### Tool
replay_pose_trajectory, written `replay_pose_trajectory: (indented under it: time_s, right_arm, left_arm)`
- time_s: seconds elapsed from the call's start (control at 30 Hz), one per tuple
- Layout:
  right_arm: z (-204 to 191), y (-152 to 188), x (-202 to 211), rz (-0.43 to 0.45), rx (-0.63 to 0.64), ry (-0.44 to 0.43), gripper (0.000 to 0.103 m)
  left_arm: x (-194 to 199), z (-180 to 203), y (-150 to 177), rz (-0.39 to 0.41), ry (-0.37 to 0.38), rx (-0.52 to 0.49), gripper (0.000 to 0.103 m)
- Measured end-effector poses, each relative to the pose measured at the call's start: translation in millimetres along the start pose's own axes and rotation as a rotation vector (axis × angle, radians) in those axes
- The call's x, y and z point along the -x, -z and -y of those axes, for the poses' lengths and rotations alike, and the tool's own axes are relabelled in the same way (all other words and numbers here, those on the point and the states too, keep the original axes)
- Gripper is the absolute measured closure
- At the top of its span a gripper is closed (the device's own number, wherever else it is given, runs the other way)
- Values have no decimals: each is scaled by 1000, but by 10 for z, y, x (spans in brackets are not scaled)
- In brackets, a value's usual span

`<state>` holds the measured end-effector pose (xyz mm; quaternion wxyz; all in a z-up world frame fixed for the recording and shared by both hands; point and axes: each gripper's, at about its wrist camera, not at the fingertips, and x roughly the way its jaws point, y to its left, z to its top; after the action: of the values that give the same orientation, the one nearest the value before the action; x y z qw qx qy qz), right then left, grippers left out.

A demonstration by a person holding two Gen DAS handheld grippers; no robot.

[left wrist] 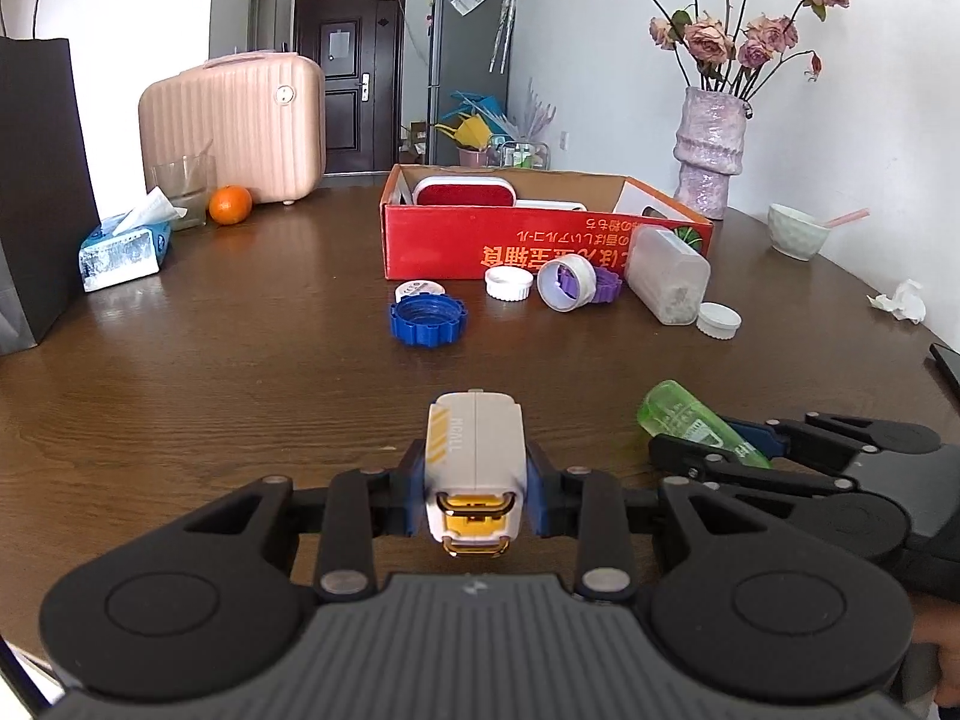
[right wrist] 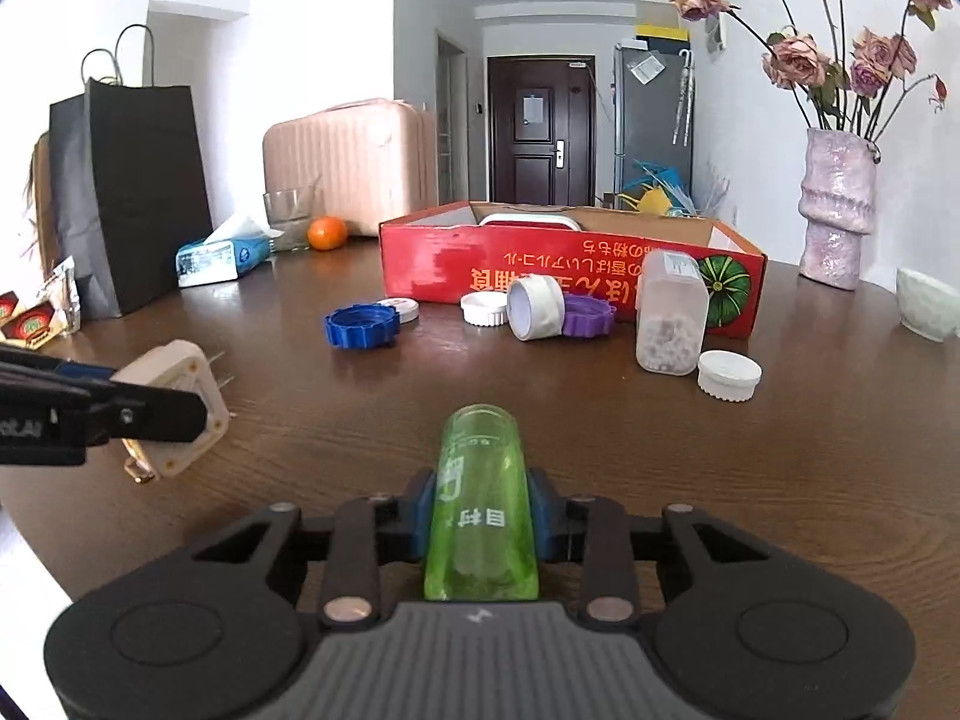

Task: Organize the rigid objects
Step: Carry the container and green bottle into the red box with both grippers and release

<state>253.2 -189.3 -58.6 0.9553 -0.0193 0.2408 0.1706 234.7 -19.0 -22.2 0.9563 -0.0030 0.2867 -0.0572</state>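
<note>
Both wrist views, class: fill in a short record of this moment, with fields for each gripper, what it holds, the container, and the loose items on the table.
left gripper: shut on white charger
right gripper: shut on green bottle
container: red box, open top, beyond the clutter
loose items: blue cap, purple cap, tape roll, clear jar, white lids
surface: brown table

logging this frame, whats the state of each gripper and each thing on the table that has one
left gripper: shut on white charger
right gripper: shut on green bottle
red box: open, items inside
clear jar: upright, partly filled
blue lid: lying loose
</note>
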Motion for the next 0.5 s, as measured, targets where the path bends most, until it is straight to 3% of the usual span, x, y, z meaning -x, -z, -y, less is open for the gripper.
replay_pose_trajectory:
  time_s: [0.17, 0.23, 0.33, 0.5]
  right_arm:
    - [51, -135, 13, 20, -1, -1, 73]
    - [100, -260, 5, 31, 2, -24, 73]
    - [228, -472, -35, 64, -17, -38, 73]
    - [671, -1149, -341, 128, -58, -8, 73]
  left_arm:
    - [-197, -71, -267, 29, 21, 4, 71]
    - [-333, -93, -441, 63, -10, -4, 71]
    - [-608, -130, -798, 110, -43, -17, 71]
    - [-1242, -268, -1581, 125, -12, 1, 71]
